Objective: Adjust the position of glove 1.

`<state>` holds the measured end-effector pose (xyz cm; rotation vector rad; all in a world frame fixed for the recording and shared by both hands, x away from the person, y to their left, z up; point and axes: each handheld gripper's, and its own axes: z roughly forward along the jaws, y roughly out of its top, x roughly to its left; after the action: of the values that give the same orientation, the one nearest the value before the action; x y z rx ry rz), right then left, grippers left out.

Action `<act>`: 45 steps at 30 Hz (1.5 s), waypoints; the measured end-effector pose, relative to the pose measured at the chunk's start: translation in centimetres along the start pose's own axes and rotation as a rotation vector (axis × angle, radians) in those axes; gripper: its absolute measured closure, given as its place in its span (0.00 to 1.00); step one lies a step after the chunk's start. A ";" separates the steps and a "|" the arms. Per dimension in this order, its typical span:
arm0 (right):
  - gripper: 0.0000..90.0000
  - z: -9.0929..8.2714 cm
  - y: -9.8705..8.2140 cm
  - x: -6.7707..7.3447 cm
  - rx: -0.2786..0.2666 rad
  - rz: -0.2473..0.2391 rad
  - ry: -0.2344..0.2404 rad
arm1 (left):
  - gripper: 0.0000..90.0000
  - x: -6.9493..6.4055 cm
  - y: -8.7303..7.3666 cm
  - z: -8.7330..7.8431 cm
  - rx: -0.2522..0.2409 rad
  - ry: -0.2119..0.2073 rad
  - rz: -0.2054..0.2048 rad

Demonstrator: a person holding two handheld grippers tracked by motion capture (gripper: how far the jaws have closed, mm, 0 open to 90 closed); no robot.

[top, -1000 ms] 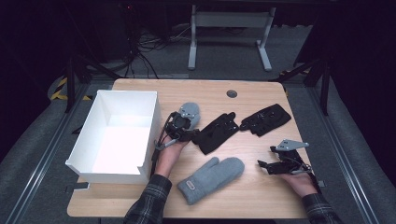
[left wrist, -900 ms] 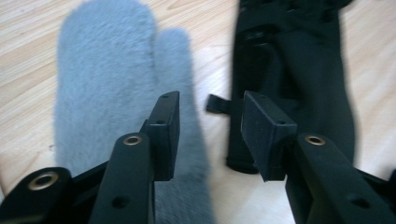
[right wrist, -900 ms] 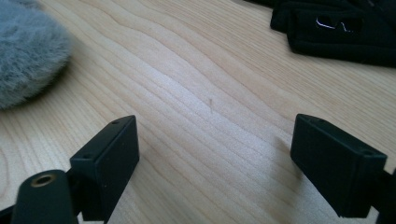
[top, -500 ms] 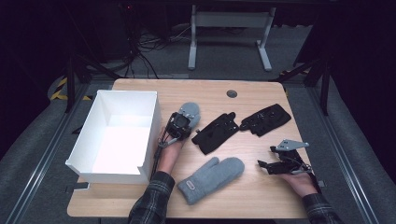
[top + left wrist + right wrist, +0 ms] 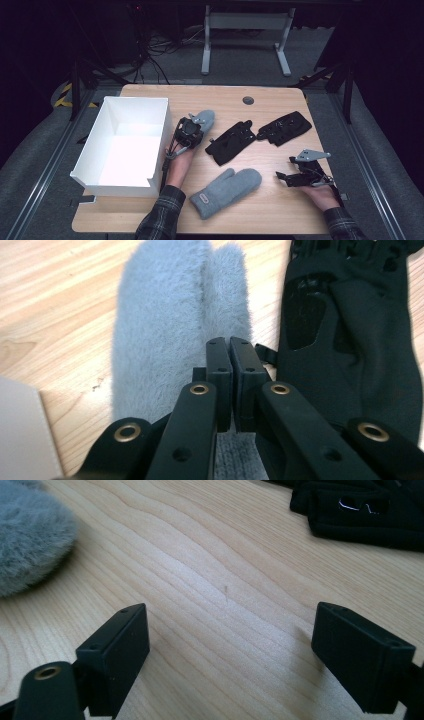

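A grey fleece mitten (image 5: 207, 116) lies beside the white box, its cuff toward me. My left gripper (image 5: 198, 123) rests on it. In the left gripper view its jaws have just been closing and now stand together (image 5: 230, 342), pinched into the mitten's (image 5: 165, 330) fleece above the knitted cuff. A second grey mitten (image 5: 227, 190) lies near the front edge. Two black gloves (image 5: 231, 141) (image 5: 285, 127) lie in the middle and right. My right gripper (image 5: 279, 176) (image 5: 230, 630) rests open on bare wood, nothing between its jaws.
A white open box (image 5: 125, 105) stands at the left of the wooden table (image 5: 280, 215). In the left gripper view a black glove (image 5: 350, 340) lies just right of the held mitten. The right gripper view shows the near mitten's tip (image 5: 30, 545) and a black glove (image 5: 360, 510) farther off.
The left hand has shifted only slightly at the far mitten. The right gripper, the gloves and the near mitten lie as before.
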<state>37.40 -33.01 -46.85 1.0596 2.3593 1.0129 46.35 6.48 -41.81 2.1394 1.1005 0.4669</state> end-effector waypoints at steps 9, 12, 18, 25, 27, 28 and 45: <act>0.18 0.0 0.0 0.0 0.000 0.001 -0.001 | 0.99 -0.5 0.4 -2.0 -0.050 -0.003 0.001; 0.18 0.0 0.0 0.0 0.000 0.001 -0.001 | 0.99 -0.8 0.6 -2.6 -0.060 -0.015 -0.004; 0.18 0.0 0.0 0.0 0.000 0.003 -0.002 | 0.99 -1.5 0.9 -4.0 -0.073 -0.041 0.034; 0.18 0.0 0.0 0.0 0.001 0.004 -0.003 | 0.99 -2.5 0.8 -6.0 -0.100 -0.073 0.067; 0.18 0.0 0.0 0.0 0.001 0.005 -0.004 | 0.99 -2.8 0.7 -6.5 -0.095 -0.072 0.095; 0.18 0.0 0.0 0.0 0.001 0.005 -0.005 | 0.99 -3.0 0.6 -6.6 -0.096 -0.073 0.097; 0.18 0.0 0.0 0.0 0.001 0.006 -0.007 | 0.99 -6.6 -3.4 -6.6 -0.004 -0.141 0.220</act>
<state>37.39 -33.00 -46.85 1.0699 2.3529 1.0090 36.71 5.15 -39.66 2.2634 0.7901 0.4103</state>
